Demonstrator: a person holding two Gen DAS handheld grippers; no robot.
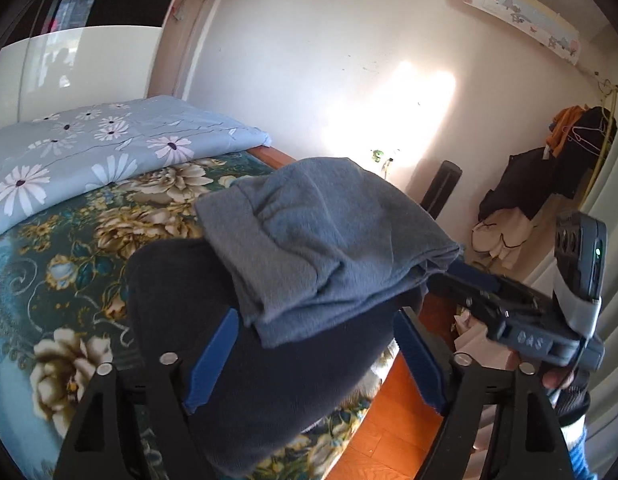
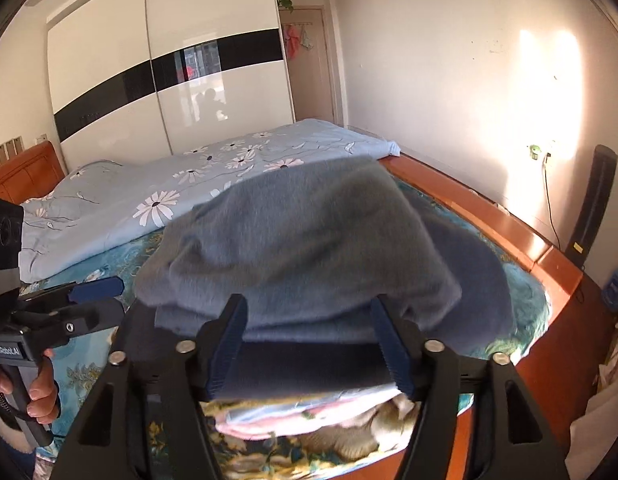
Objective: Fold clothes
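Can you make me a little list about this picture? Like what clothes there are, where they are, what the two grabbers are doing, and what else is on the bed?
place: a bedroom, on a bed with a flowery sheet
top clothing: grey-blue garment, folded, lying on a dark garment
under them: pink and pale cloth
left gripper: jaws apart, either side of the dark garment
right gripper: jaws apart at the pile's near edge
also on bed: blue quilt with daisies
behind: white wardrobe
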